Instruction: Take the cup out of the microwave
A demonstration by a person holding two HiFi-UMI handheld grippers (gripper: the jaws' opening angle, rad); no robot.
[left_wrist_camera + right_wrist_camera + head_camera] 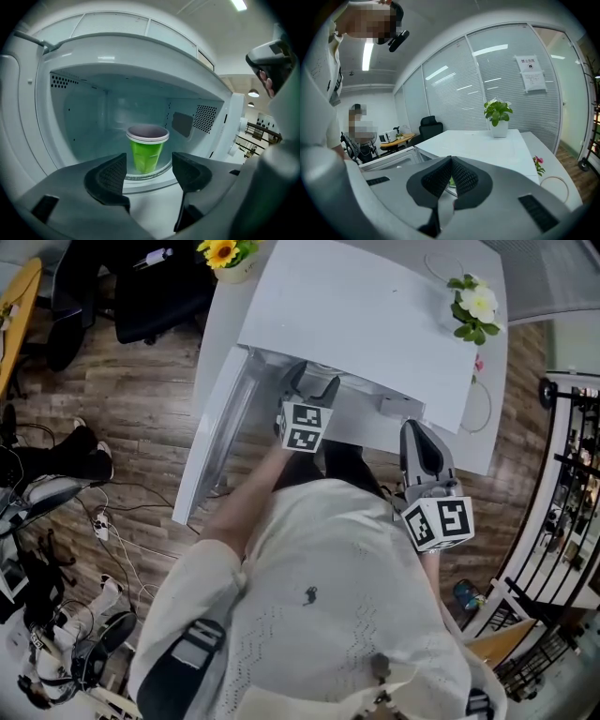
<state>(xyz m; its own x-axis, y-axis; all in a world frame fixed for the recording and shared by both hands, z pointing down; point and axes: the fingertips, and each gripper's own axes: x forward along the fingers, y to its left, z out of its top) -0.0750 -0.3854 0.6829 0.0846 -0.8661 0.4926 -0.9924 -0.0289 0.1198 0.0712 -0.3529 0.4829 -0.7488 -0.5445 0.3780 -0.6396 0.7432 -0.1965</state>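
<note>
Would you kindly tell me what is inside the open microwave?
A green cup stands upright on the turntable, untouched beyond the left gripper's open jaws. Those jaws cover the front floor; the cup's contents are hidden.

Cup (147,152): green, translucent tapered body with a pale rolled rim; the inside reads greyish-mauve, though the dim cavity light may tint it. It stands upright, mouth up, near the middle of the glass turntable (161,171), clear of all the walls. Microwave (117,61): white casing, pale interior with perforated vent patches on the side walls and a dark plate on the right wall. Its door (211,442) is swung fully open to the left, leaving the cavity exposed.
</note>
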